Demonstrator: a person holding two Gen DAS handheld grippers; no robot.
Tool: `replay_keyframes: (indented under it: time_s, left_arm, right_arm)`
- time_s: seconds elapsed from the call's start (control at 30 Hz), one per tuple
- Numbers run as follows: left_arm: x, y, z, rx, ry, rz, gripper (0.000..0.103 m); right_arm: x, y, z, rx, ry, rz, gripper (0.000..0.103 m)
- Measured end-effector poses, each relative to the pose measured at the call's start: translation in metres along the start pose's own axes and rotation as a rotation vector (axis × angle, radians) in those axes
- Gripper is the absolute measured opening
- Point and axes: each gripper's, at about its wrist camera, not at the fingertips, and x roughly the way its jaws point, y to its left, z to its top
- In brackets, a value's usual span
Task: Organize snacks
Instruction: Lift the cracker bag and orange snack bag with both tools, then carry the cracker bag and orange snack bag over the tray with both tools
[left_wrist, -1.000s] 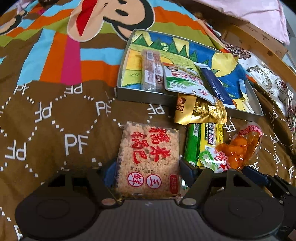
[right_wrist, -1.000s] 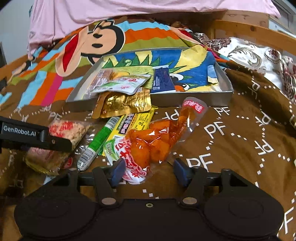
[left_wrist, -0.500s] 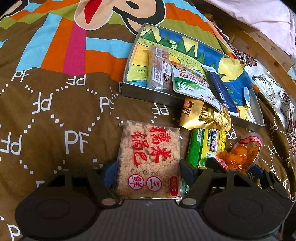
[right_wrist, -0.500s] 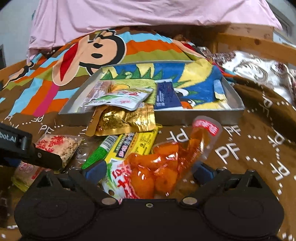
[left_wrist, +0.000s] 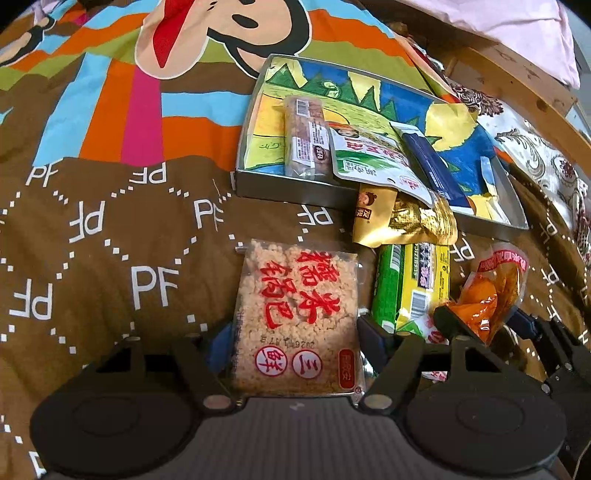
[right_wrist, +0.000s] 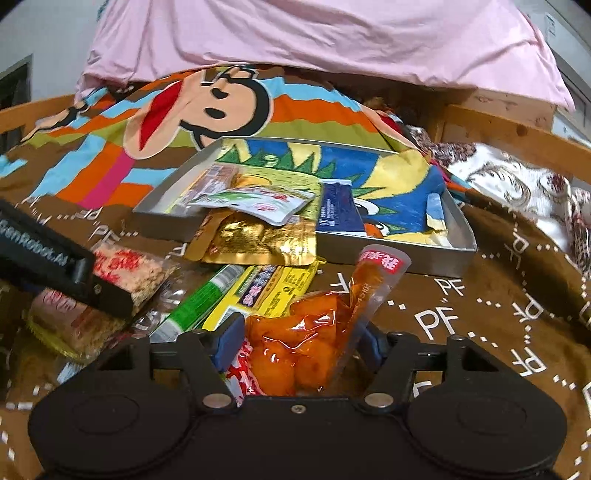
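Black left tongs (left_wrist: 295, 332), blue pads, silver pivot screws, white "GenRobot.AI" lettering, black right tongs (right_wrist: 299, 341)

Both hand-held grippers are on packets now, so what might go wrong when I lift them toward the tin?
1. The right hand-held gripper has just been closing on the clear pouch of orange snacks; the soft film may slip.
2. The gold foil packet hangs over the metal tray's front wall and may get knocked.
3. The left hand-held gripper straddles the rice-cracker packet close beside the right one; they may collide.

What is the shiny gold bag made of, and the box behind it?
The gold bag looks like crinkly metallic foil film: it glints and creases. The box looks like thin grey metal, a tin maybe: smooth, dull side walls, printed picture inside.
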Motion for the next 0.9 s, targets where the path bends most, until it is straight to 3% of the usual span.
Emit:
replay_keyframes:
  time_s: [0.53,0.9]
  left_arm:
    - [-0.015,0.006,-0.009,-0.056,-0.017,-0.008,0.072]
    - [-0.028,0.004,-0.002,-0.087,-0.112,-0.027,0.072]
  right_arm:
    - [-0.025,0.026,-0.009,-0.246,-0.092,-0.025,0.063]
    - [-0.035,0.047,-0.011,-0.413,-0.211,-0.051,0.063]
